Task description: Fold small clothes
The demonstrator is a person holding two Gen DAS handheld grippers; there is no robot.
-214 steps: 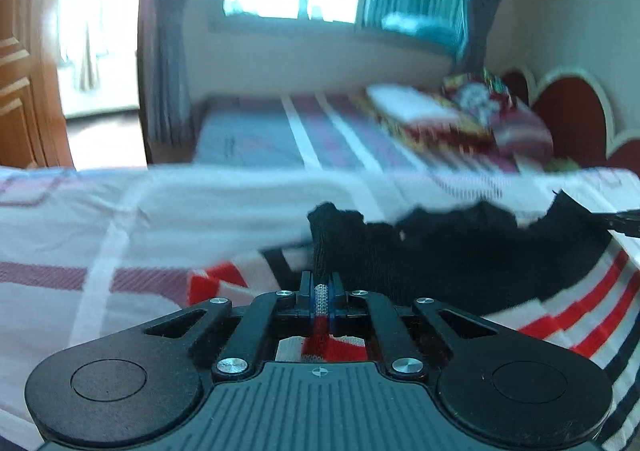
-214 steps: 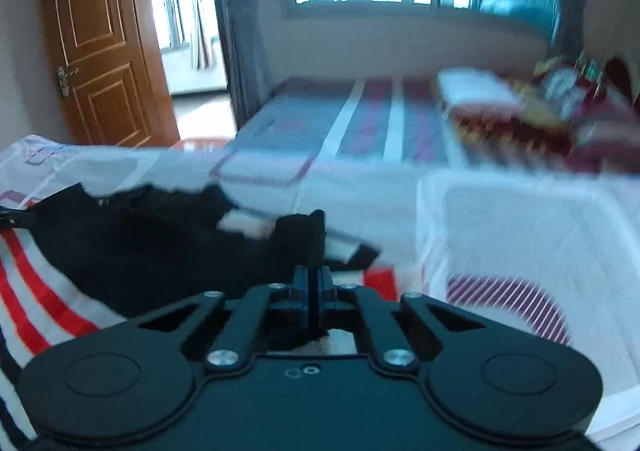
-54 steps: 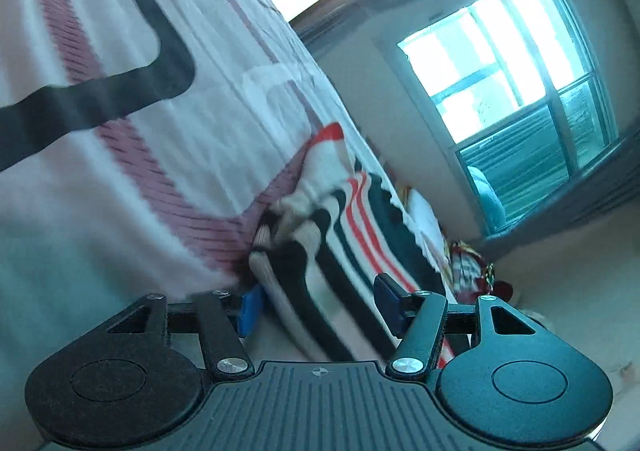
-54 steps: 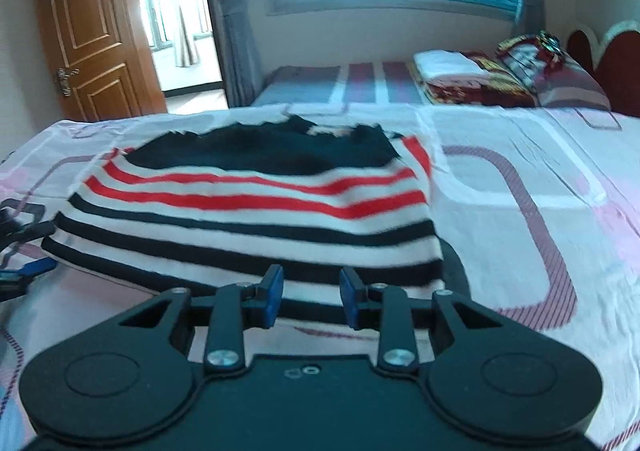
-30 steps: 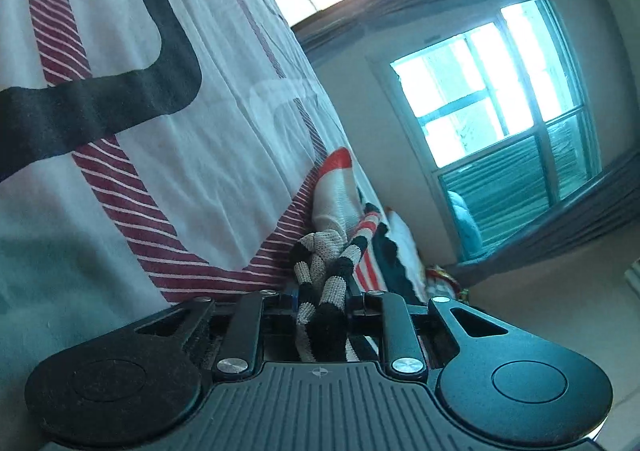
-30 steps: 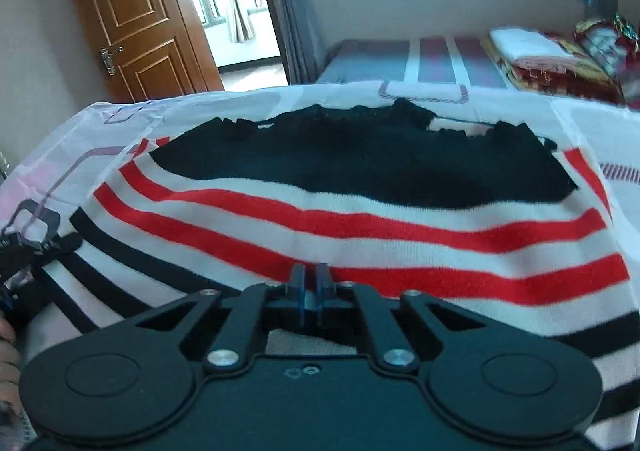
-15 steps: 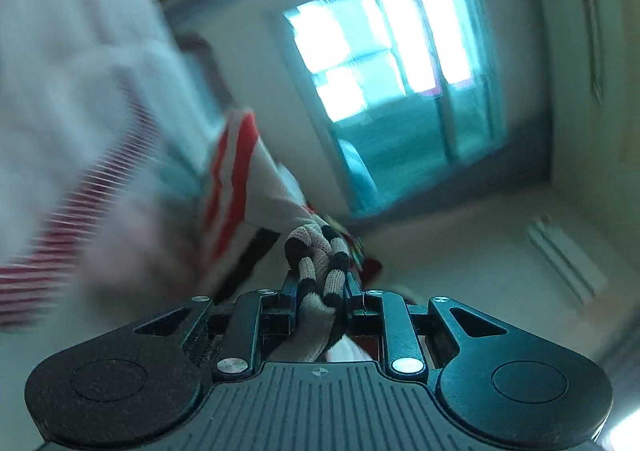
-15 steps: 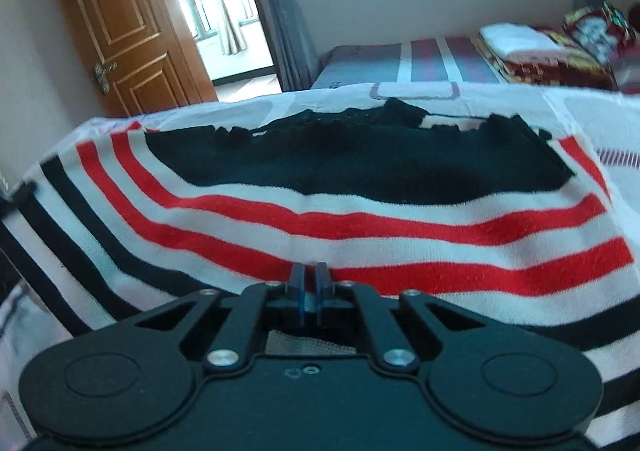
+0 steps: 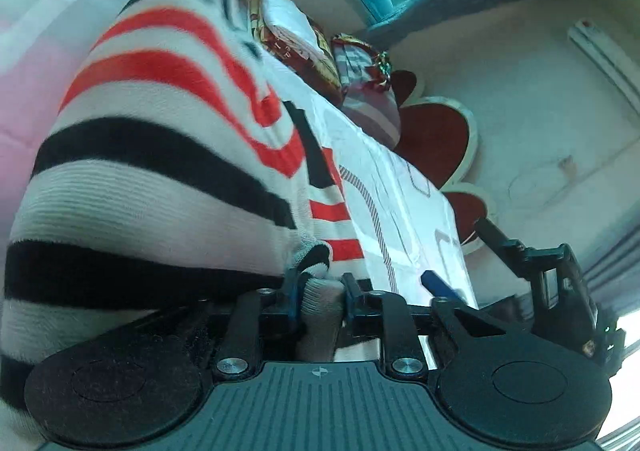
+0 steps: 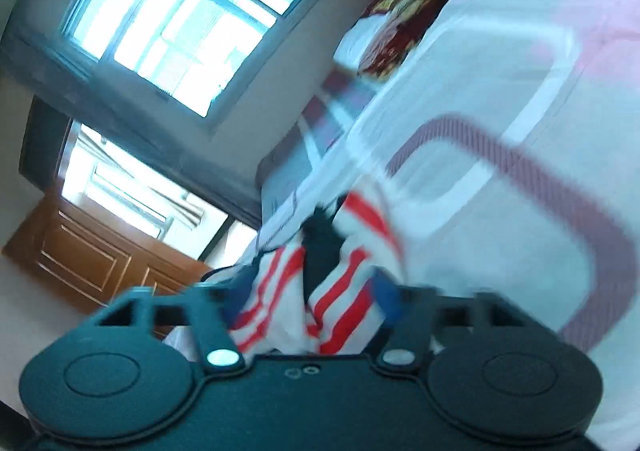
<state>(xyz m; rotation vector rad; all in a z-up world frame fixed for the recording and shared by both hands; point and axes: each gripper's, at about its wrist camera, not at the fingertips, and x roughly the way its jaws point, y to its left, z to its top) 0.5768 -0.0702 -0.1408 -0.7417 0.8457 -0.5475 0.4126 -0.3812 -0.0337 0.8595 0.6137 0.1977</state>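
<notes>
A: Now, item and position?
B: Striped sweater [image 9: 168,155], knit, bands of black, white and red; heaped on bed [image 9: 404,211], filling ten o'clock of left view, folded edge running toward twelve.
A: Left gripper [image 9: 318,291]?
B: Opening; white hem bunched between blue pads, apparently loose.
A: Right gripper [image 10: 310,311]?
B: Spreading wide; sweater folds [image 10: 320,291] lying between at twelve, unpinched. Blurred.
A: Nearer hand?
B: Cannot tell; both at the cloth.
</notes>
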